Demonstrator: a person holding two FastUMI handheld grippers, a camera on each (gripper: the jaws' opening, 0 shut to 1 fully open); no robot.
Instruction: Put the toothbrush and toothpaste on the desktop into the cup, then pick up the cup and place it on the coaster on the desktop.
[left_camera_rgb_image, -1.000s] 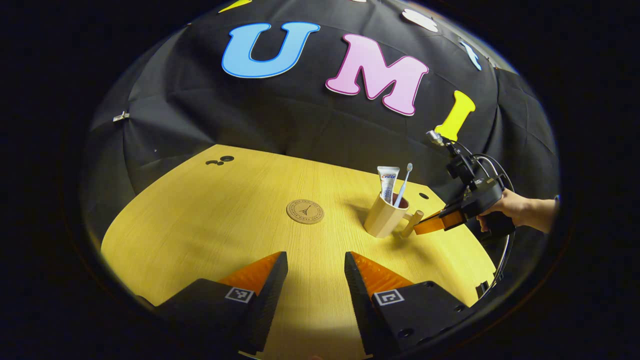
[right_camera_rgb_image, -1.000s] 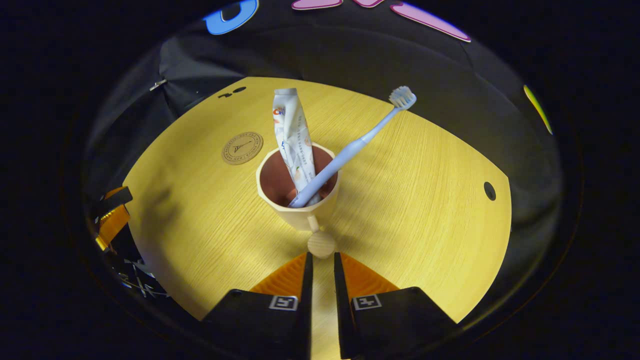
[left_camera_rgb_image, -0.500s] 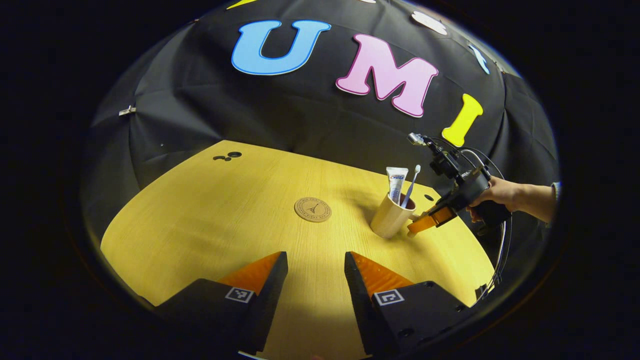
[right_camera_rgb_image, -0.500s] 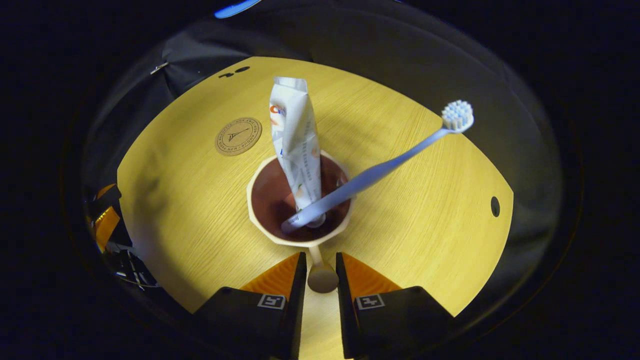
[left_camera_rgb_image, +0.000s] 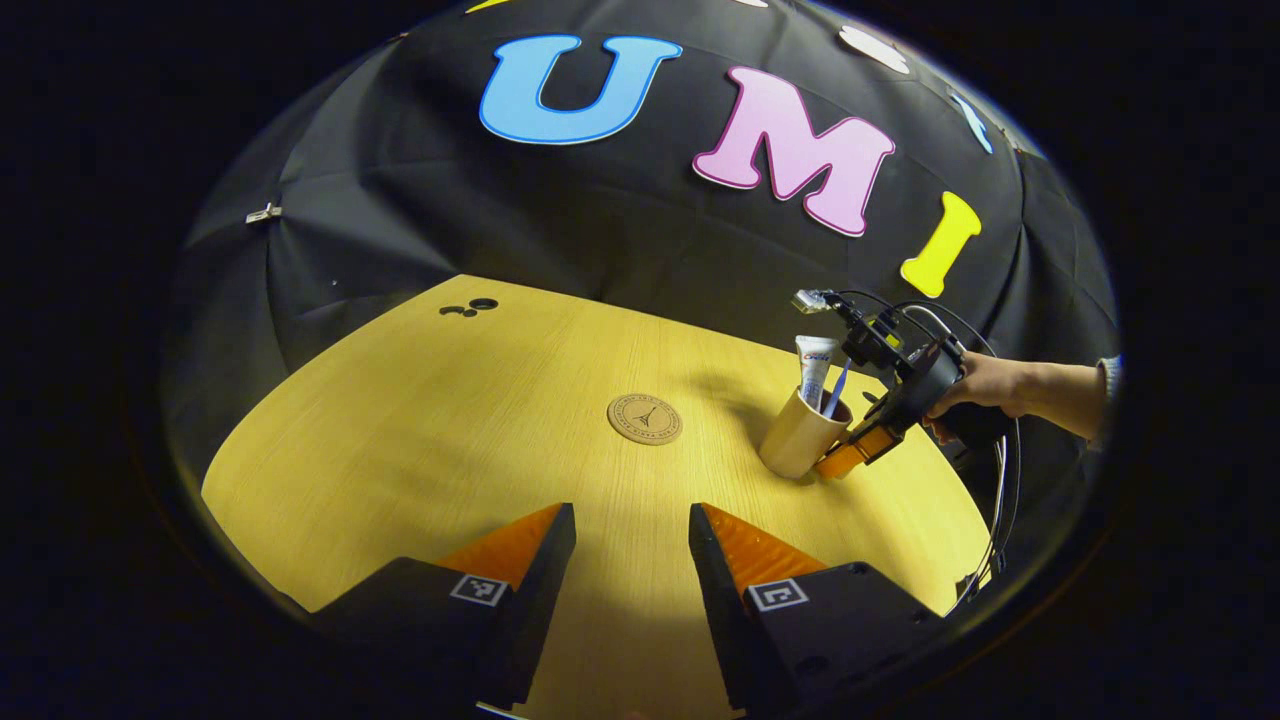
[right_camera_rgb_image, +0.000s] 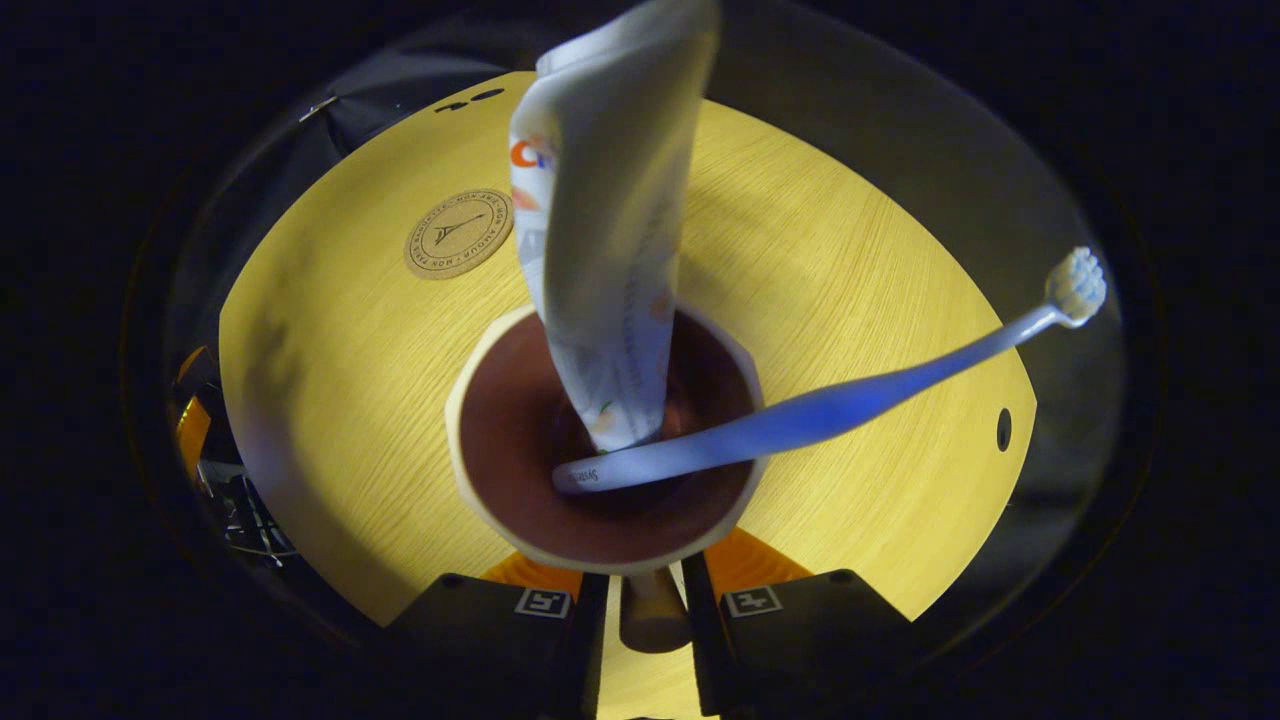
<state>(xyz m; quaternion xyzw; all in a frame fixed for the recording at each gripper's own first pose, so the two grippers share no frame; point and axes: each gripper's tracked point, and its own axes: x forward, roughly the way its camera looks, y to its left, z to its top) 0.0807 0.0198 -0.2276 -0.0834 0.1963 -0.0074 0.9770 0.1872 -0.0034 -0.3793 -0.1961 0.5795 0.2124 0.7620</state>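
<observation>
Now right gripper jaws around cup handle, toothpaste inside

Desktop: light wood-grain finish, fine straight lines, matt with a soft sheen under the lamp. Coaster: looks like cork or pressed wood, matt, dark printed emblem. Cup: smooth beige outside, glossy dark-brown inside, rim pale. Toothpaste: soft plastic tube, slightly creased, satin-white with print. Toothbrush: smooth plastic handle, mildly glossy; white bristle tuft. Booth wall: black cloth, matt, wrinkled.
</observation>
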